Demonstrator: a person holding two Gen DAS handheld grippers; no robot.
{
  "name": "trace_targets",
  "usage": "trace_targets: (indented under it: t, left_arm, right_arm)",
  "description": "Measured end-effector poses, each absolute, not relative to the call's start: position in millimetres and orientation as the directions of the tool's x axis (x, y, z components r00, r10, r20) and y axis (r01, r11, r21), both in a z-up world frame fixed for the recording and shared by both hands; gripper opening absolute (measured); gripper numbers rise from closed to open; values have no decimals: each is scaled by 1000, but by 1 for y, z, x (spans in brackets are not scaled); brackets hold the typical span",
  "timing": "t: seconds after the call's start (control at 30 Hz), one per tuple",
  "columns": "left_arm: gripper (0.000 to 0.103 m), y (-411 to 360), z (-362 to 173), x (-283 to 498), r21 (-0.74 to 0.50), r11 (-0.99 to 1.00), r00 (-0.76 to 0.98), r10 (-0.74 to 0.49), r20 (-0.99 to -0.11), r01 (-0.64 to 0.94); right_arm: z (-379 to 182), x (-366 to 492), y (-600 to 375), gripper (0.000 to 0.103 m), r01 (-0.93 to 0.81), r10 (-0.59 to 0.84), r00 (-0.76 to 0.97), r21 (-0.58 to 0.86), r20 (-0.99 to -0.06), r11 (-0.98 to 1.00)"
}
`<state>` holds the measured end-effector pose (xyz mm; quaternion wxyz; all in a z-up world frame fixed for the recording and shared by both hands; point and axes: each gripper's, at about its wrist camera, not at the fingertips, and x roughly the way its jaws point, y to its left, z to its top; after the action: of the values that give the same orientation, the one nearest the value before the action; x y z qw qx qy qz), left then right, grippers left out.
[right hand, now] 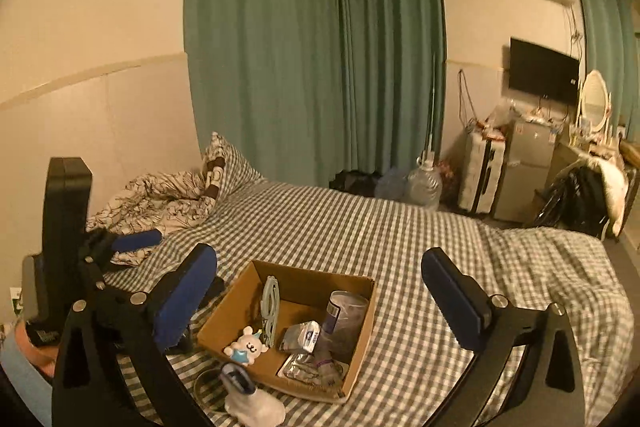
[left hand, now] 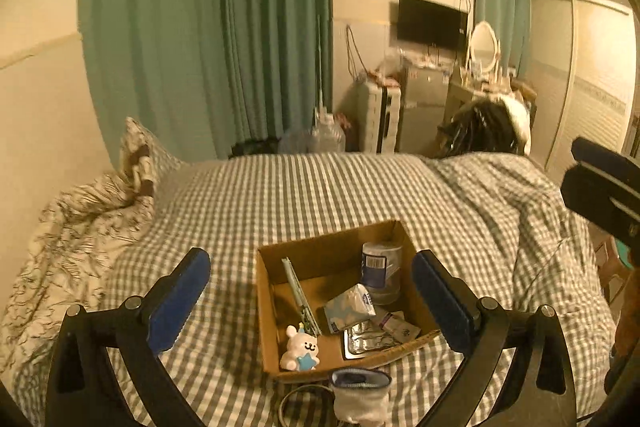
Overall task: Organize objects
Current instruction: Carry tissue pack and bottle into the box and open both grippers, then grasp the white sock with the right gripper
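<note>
An open cardboard box sits on the checked bed, also in the right wrist view. Inside lie a white bear toy, a tissue pack, a blister pack, a clear jar and a pale green clip. A white pouch with a blue rim and a looped cable lie on the bed just in front of the box. My left gripper is open and empty, hovering over the box. My right gripper is open and empty above the box.
A crumpled patterned duvet and pillow lie at the bed's left end. A folded checked blanket covers the right side. Beyond the bed stand green curtains, water bottles, a suitcase and a small fridge.
</note>
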<state>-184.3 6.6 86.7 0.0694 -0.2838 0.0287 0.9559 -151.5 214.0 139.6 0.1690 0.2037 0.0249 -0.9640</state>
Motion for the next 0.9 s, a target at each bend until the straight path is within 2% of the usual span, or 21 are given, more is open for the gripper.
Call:
trace_targets:
  t: [0.23, 0.47, 0.67, 0.9]
  left_arm:
    - [103, -7, 99, -135, 28, -992, -866, 95, -491, -124]
    - [103, -21, 70, -104, 31, -996, -869, 55, -492, -80]
    - [103, -30, 20, -99, 5, -999, -831, 40, -555, -51]
    - [103, -39, -52, -114, 17, -1000, -756, -14, -654, 4]
  right_arm:
    - [150, -103, 213, 103, 334, -297, -875, -31, -383, -942]
    - [124, -70, 205, 103, 340, -293, -871, -55, -394, -939]
    - [70, -73, 191, 103, 356, -287, -832, -60, -476, -933]
    - [-25, -103, 180, 103, 354, -247, -730, -43, -637, -934]
